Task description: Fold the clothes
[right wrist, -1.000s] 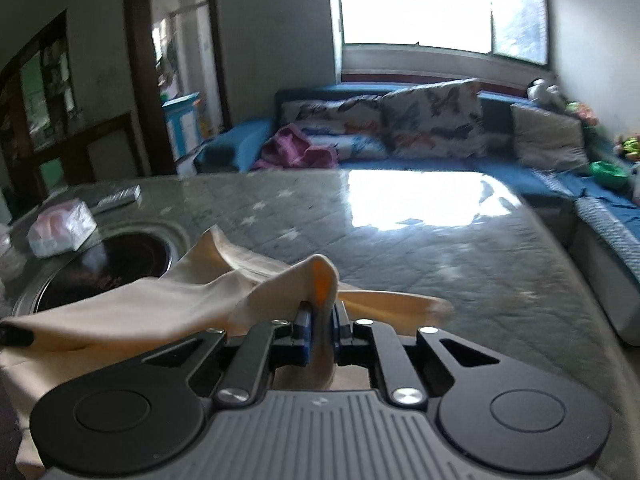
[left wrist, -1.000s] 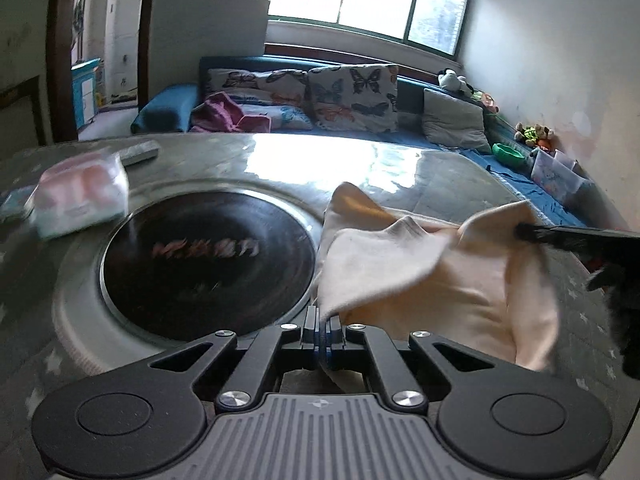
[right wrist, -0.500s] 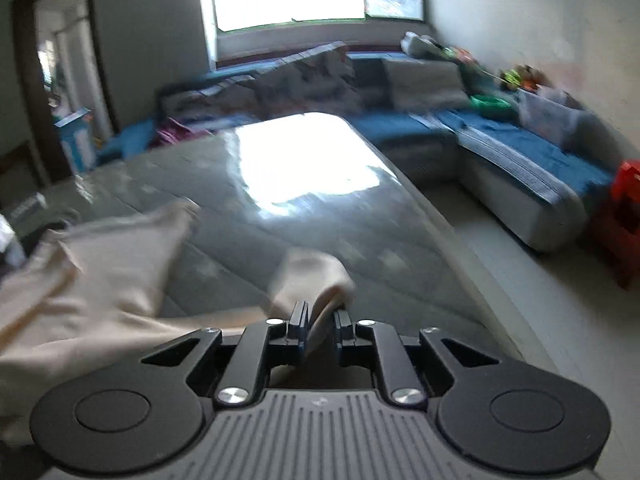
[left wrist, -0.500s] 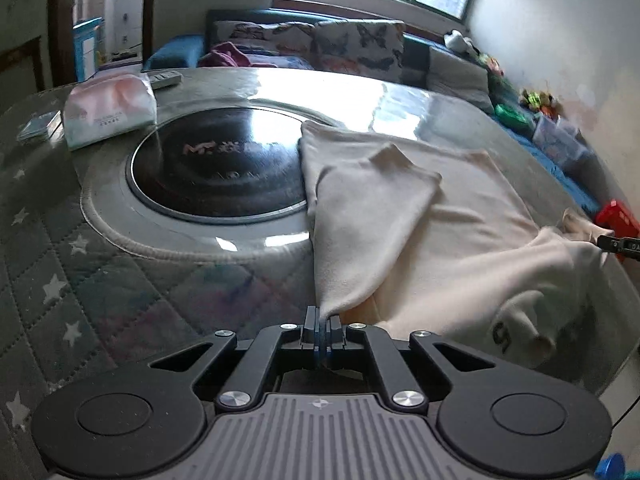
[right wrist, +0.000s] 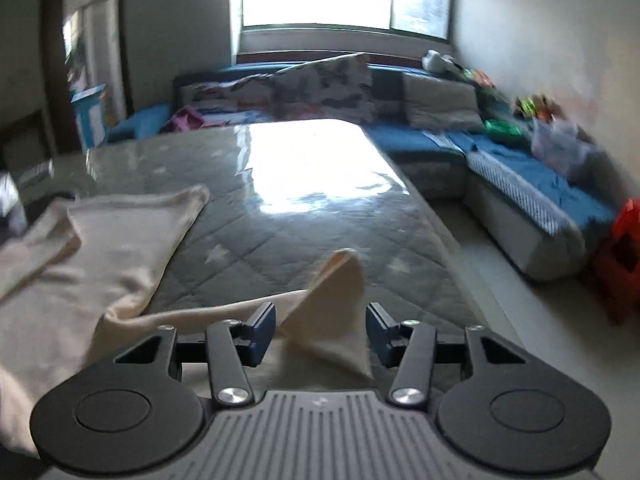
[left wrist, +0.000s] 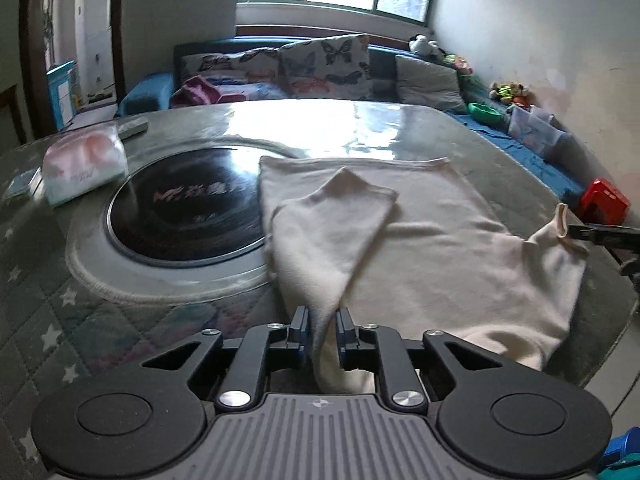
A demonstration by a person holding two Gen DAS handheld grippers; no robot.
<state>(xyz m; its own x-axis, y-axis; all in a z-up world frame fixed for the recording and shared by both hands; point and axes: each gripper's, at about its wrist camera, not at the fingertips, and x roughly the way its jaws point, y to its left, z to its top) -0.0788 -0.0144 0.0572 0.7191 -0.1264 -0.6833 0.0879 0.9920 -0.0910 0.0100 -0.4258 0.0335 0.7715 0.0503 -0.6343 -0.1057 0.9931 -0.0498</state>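
- Left wrist view: the left gripper (left wrist: 322, 330) sat at 6 o'clock, its two black fingers set narrow with a fold of the cream fleece garment (left wrist: 420, 248) running between them; whether the pads still pinched it could not be told.
- The garment lay spread on the grey quilted star-patterned table (left wrist: 80, 312), reaching from the fingers toward 12 o'clock, with one sleeve (left wrist: 336, 220) folded over its body.
- At 3 o'clock the right gripper's black tip (left wrist: 600, 234) was just beside the garment's other cuff.
- At 10 o'clock a round black glass cooktop (left wrist: 180, 204) was set in the table, touching the garment's left edge; beyond it lay a pink-and-white tissue pack (left wrist: 82, 164).
- Right wrist view: the right gripper (right wrist: 321, 330) held its fingers wide apart, gripping nothing.
- A cream cuff stood up between them without touching either pad, and the rest of the garment (right wrist: 112, 248) lay toward 9 o'clock on the table (right wrist: 280, 240).
- A blue sofa (right wrist: 520, 168) ran from 12 to 3 o'clock.
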